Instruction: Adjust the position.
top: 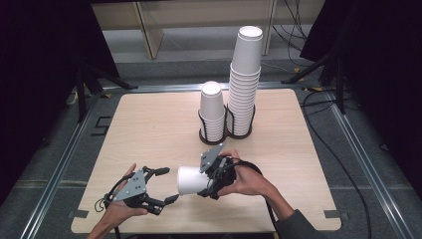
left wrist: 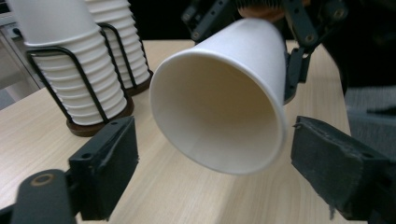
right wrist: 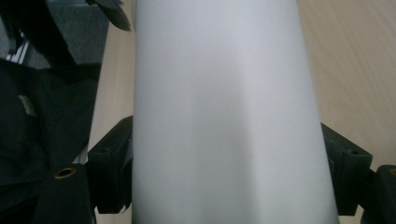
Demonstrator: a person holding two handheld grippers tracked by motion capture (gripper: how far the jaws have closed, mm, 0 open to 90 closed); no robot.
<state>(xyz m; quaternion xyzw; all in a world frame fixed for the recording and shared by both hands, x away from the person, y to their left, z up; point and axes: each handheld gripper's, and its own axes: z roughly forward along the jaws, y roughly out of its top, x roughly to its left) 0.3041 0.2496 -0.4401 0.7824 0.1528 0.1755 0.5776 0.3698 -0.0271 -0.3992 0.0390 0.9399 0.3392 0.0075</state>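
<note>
Pale wooden table (top: 149, 149) on grey carpeted floor (top: 50, 164), dark surroundings.

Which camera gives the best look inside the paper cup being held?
The left gripper view: the cup faces it, showing its open mouth and inside. The high view shows the cup sideways, small. The right gripper view shows just its outer wall.

Table (top: 149, 124) evenly lit from above, surroundings dark; soft shadows; close cup (right wrist: 224, 112) blurred, featureless, slightly overexposed.
</note>
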